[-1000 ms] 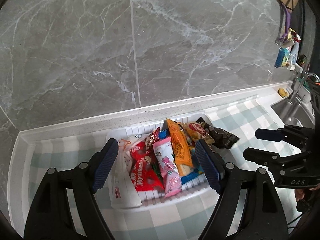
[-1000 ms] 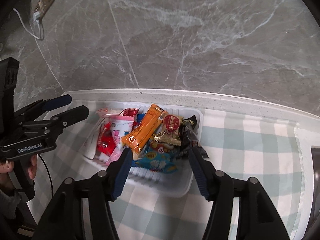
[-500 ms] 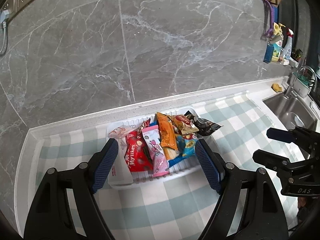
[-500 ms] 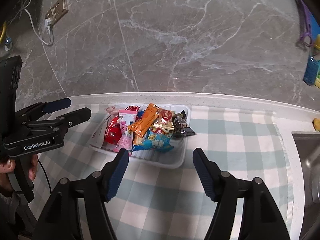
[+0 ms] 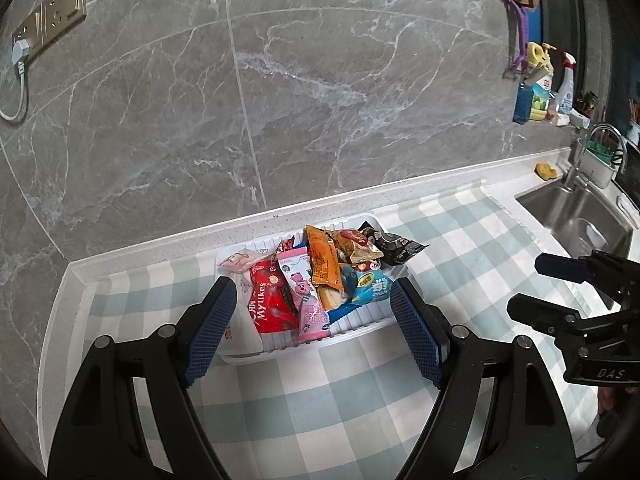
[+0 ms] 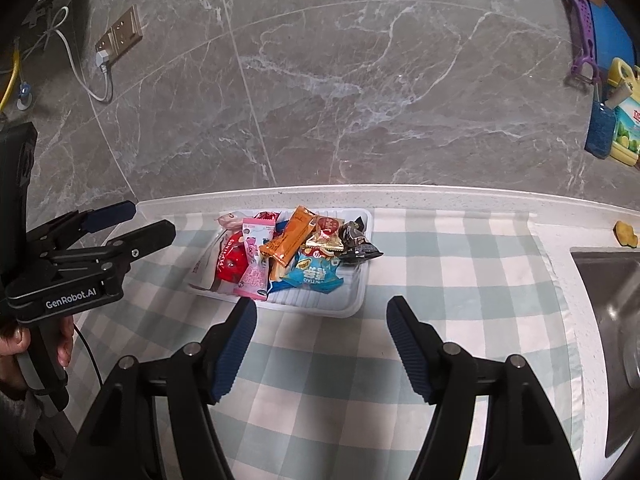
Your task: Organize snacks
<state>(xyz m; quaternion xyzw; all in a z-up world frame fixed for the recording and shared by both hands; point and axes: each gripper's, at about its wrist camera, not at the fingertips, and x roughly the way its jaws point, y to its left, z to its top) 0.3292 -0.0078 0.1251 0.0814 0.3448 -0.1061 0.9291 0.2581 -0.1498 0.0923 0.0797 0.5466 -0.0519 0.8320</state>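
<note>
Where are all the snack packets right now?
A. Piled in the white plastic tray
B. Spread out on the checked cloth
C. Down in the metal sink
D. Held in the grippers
A: the colourful snack packets lie heaped inside the white plastic tray, which sits on the green-and-white checked cloth by the wall.

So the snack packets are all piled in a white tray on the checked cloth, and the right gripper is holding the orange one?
Not quite. The right gripper is open and empty, as the right wrist view shows. The orange packet lies in the white tray with the others, on the checked cloth.
</note>
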